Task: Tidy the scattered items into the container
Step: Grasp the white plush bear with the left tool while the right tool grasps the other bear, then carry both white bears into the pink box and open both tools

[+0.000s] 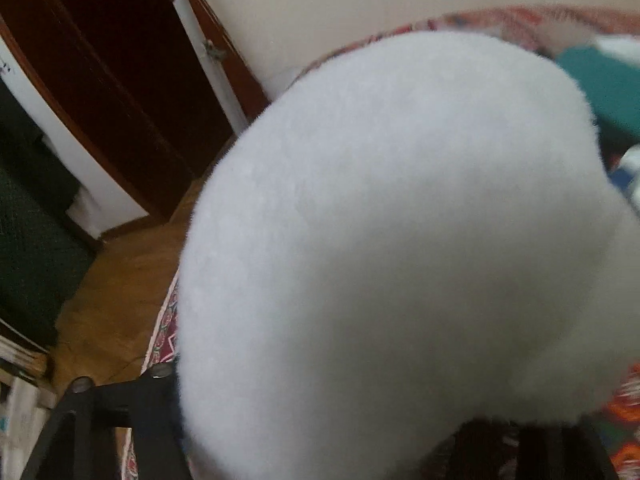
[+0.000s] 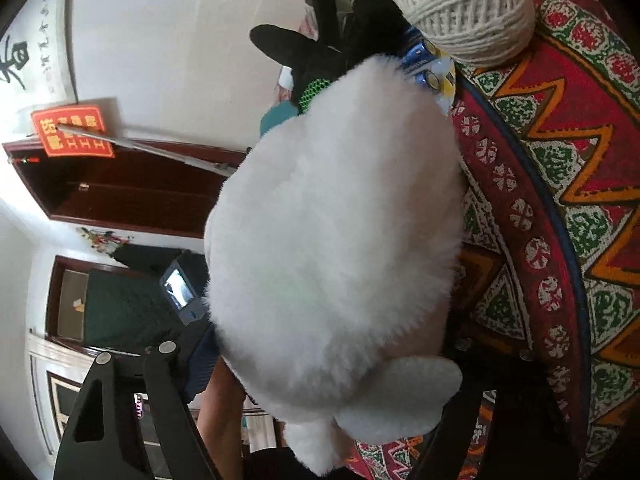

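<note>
The white plush toy (image 2: 332,240) is soft, long-piled fur, matt all over. The ball of yarn (image 2: 464,8) is rough cream twine wound in ridges. The patterned cloth (image 2: 560,184) looks coarse-woven, in red, green and orange. The right gripper's fingers (image 2: 100,412) are matt black plastic with dull metal screw heads. The floor (image 1: 120,288) is smooth brown wood.

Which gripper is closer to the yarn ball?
Right, probably. The yarn ball lies ahead of the right gripper, past the white plush toy between its fingers. The left gripper sees only plush, no yarn, so its distance is unclear.
</note>
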### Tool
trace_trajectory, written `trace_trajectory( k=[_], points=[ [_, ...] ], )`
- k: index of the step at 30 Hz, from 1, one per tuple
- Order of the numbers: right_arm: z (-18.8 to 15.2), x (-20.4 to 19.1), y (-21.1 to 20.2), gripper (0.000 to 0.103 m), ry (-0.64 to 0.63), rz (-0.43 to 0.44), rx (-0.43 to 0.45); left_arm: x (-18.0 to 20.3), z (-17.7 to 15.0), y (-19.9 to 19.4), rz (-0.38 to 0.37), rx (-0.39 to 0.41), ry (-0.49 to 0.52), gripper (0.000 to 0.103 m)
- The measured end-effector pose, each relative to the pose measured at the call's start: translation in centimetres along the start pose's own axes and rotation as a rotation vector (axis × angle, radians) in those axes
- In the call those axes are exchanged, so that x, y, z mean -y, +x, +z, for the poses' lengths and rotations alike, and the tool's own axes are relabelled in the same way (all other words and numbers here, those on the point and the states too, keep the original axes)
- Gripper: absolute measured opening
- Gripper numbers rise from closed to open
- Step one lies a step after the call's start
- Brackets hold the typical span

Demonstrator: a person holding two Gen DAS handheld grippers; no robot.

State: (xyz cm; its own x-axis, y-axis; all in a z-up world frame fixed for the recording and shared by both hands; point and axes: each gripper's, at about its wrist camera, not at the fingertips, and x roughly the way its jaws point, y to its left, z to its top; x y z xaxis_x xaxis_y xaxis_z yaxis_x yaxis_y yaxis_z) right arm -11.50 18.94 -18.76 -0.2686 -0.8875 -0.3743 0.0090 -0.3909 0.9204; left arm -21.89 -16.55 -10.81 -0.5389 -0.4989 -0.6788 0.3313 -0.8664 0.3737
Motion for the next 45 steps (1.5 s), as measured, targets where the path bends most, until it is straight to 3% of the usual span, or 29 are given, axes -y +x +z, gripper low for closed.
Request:
trace_trajectory(
  k=[12,20,26,31,37,41,45],
  points=[
    [-0.5,-3.9,-3.4,0.081,-0.083,0.162,0.032,-1.3,0.6,-12.1,-0.159,0.255,-0.104,0.067],
    [0.1,-8.0,-8.8,0.081,-0.137,0.297,0.117,-3.4,-0.2,-16.9,-0.273,0.306,-0.18,0.067],
    [1.1,-10.8,-15.3,0.081,-0.218,0.329,0.249,-1.8,0.1,-20.6,-0.381,0.337,-0.175,0.067],
    [1.7,-12.3,-22.6,0.081,-0.293,0.311,0.384,1.2,0.7,-24.3,-0.493,0.361,-0.136,0.067],
    [1.0,-12.7,-31.7,0.081,-0.357,0.241,0.545,7.2,2.8,-30.1,-0.719,0.336,-0.067,0.068],
    [0.8,-11.8,-37.5,0.082,-0.376,0.162,0.636,13.1,3.9,-34.4,-0.864,0.302,0.008,0.068],
    [0.9,-11.2,-42.8,0.082,-0.401,0.058,0.713,17.5,5.0,-35.2,-0.987,0.214,0.016,0.068]
  ],
)
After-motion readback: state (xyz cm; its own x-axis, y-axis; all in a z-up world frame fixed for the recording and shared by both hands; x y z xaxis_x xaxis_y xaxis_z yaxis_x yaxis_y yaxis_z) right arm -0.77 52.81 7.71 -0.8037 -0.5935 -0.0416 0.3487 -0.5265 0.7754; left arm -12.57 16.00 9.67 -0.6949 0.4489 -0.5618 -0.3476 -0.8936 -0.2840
